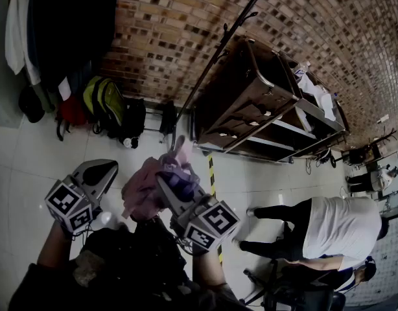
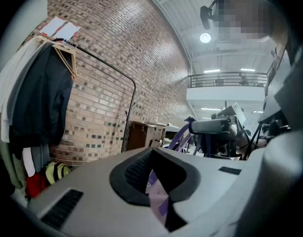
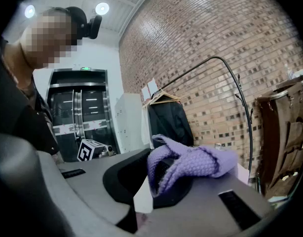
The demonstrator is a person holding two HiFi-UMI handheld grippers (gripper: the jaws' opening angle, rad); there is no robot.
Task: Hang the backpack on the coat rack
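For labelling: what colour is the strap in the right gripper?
Purple strap, clearest in right gripper view.

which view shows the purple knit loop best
The right gripper view: the purple knit loop sits large over the right gripper, jaws shut on it, its weave plain. The head view shows it small above the pink backpack. The left gripper view shows only distant thin purple straps.

Brown cart [image 1: 251, 102] against the brick wall [image 1: 173, 31] — green bag [image 1: 103, 102] beside dark bags, person in white [image 1: 335, 229] nearby
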